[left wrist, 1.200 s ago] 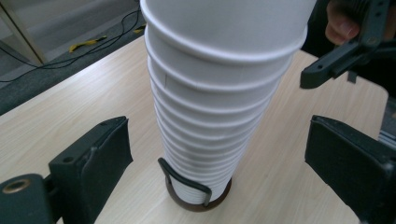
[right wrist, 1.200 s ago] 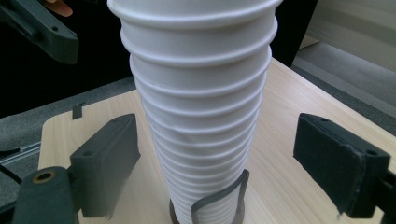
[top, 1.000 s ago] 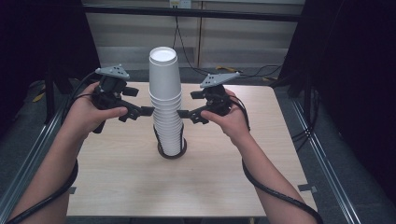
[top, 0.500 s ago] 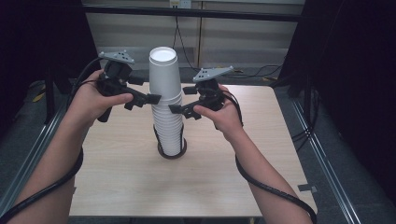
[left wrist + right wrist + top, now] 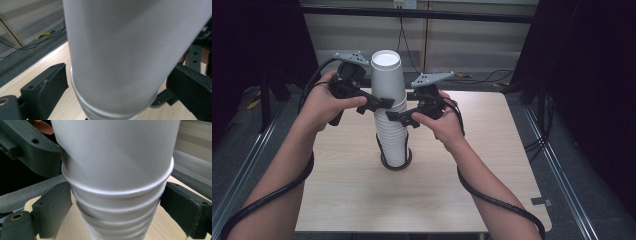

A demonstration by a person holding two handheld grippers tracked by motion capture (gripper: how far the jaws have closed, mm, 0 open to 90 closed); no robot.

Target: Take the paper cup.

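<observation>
1. Both hands have risen along the cup stack (image 5: 391,120) since the earlier frame, jaws just opening.
2. Left gripper (image 5: 379,103) and right gripper (image 5: 399,117) straddle the stack unclenched; it stands on the table (image 5: 337,200).
3. Top cup (image 5: 386,75) not yet separated.

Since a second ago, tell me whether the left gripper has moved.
Yes. In the high view the left gripper has climbed the stack of white cups toward its top, away from the black ring at the base, its jaws opening.

- A light wooden table (image 5: 362,200) with rounded corners stands on a grey floor (image 5: 577,165).
- Behind it runs a pale panelled wall (image 5: 462,45) with a dark rail across it.
- Black curtains (image 5: 592,60) hang on both sides.
- Loose cables (image 5: 492,77) lie on the floor.
</observation>
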